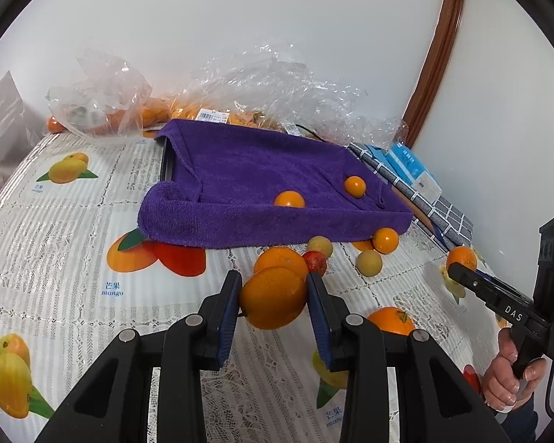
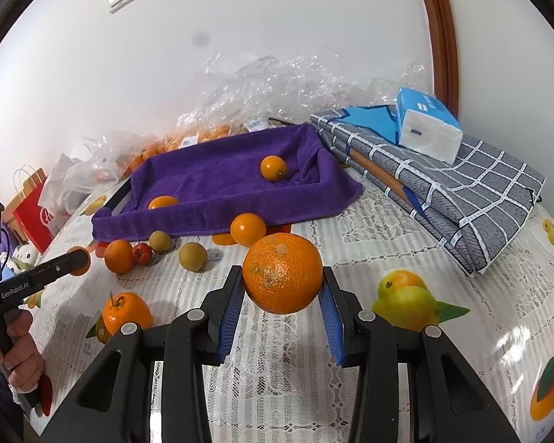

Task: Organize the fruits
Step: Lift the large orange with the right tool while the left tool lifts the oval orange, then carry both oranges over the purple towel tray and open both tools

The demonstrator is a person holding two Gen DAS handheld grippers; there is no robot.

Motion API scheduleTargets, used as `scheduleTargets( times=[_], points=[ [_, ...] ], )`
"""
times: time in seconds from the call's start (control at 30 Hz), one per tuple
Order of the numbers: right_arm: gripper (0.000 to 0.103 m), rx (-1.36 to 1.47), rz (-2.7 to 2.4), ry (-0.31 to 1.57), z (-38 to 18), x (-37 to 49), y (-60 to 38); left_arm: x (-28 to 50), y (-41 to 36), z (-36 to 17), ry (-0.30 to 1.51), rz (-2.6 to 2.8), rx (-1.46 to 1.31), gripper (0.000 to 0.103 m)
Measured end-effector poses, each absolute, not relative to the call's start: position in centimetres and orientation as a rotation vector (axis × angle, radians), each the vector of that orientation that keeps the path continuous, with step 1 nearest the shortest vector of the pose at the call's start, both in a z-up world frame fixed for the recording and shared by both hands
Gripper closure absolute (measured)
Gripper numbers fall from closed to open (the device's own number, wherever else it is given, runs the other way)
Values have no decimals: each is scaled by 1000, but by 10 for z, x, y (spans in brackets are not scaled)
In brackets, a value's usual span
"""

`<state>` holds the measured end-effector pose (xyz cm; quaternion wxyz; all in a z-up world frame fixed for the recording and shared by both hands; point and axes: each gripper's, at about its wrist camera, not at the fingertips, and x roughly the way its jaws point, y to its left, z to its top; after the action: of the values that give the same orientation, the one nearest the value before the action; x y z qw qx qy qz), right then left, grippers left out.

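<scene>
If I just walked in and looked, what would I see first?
Two oranges held up over the table: the left hand-held gripper pinches a smooth orange, and the right hand-held gripper pinches a bumpy orange. Behind them lies a bright purple towel draped over a tray, with two small oranges on it. More little fruits are scattered on the fruit-print tablecloth in front of it.

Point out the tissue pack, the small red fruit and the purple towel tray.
tissue pack (image 2: 430,131), right wrist view, white end face
small red fruit (image 2: 142,253), right wrist view, its middle
purple towel tray (image 1: 262,164), left wrist view, bare towel floor
</scene>
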<state>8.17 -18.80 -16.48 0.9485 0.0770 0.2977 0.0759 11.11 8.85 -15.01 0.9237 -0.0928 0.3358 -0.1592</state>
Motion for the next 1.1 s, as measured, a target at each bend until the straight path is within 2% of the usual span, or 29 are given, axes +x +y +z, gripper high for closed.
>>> scheduleTargets(
  times=[0.73,1.1],
  points=[
    [63,236,172,582,-163,83,-203,105,82,-147,669,-335,-157,69],
    [63,216,211,544,-131,88,-196,96,80,-125,606,-349,-179,69]
  ],
)
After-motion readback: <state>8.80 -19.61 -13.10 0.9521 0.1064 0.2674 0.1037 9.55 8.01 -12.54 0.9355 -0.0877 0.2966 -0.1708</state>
